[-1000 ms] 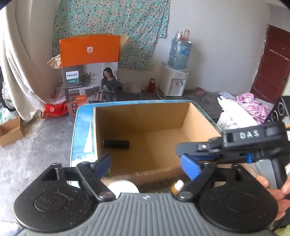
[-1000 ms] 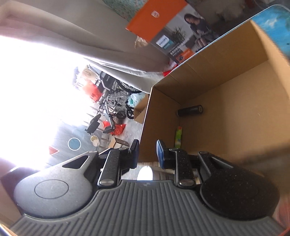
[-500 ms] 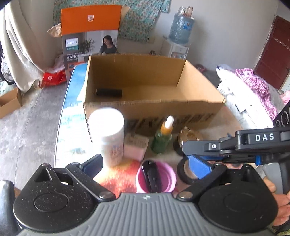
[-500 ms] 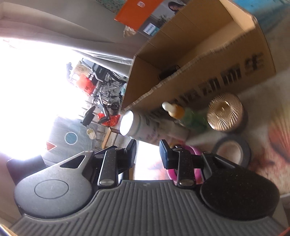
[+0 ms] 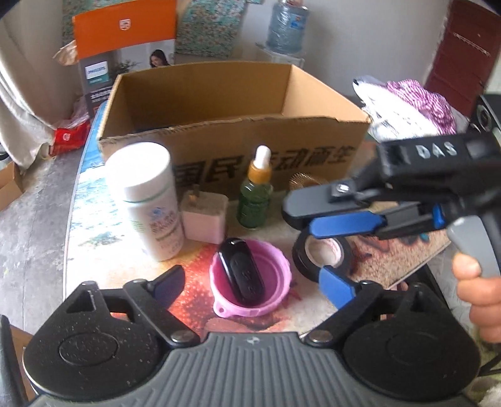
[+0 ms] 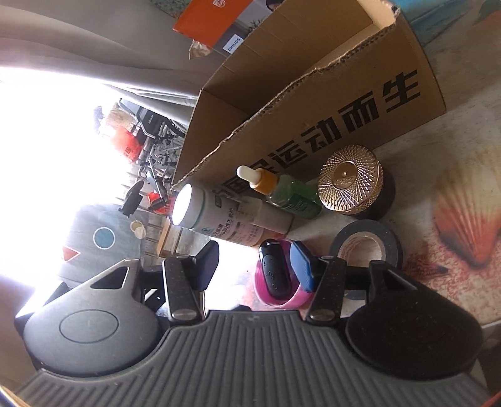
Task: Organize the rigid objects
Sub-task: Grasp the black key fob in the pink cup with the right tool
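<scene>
An open cardboard box (image 5: 238, 131) stands on the table. In front of it stand a white bottle (image 5: 148, 200), a pink plug block (image 5: 205, 219), a green dropper bottle (image 5: 255, 191), a gold-lidded jar (image 6: 350, 181) and a black tape roll (image 5: 322, 253). A pink cup (image 5: 250, 278) holds a black oblong device (image 5: 241, 272). My left gripper (image 5: 253, 283) is open and empty, low in front of the cup. My right gripper (image 6: 255, 266) is open and empty, hovering over the tape roll and the cup; it also shows in the left wrist view (image 5: 344, 216).
An orange and grey Philips carton (image 5: 125, 47) stands on the floor behind the table. A water dispenser (image 5: 286, 25) is at the back wall. Clothes (image 5: 407, 103) lie at the right. The table's left edge (image 5: 73, 219) drops to a concrete floor.
Both grippers have pulled back from over the box to the row of objects in front of it. The right gripper's jaws have opened wider.
</scene>
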The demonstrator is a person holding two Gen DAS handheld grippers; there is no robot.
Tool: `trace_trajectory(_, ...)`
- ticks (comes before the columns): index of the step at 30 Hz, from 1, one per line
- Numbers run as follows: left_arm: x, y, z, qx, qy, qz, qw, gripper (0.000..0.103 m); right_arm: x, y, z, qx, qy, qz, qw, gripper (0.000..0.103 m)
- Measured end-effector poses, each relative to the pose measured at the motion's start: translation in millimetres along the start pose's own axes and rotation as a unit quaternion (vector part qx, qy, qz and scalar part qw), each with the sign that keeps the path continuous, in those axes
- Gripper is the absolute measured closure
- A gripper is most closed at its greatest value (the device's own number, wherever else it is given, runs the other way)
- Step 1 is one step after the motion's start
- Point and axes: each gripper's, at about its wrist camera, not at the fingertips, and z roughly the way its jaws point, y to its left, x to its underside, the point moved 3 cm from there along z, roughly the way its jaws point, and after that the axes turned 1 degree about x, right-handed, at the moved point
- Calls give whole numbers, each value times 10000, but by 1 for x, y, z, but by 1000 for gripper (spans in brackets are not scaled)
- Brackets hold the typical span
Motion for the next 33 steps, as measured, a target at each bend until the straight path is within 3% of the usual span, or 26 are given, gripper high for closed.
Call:
trace_trajectory(12,2,2,29,234,486,-63,9985,59,4,4,43,216,569,-98,9981,56)
trace_trajectory(19,-3,9,37,252,585,-156,9979,62,7,3,64,505,742,-273,9956,66)
trace_trajectory(33,-6,12,49,-42,651,-148,9978,68,15,8,77,454,631,-413,9961,84)
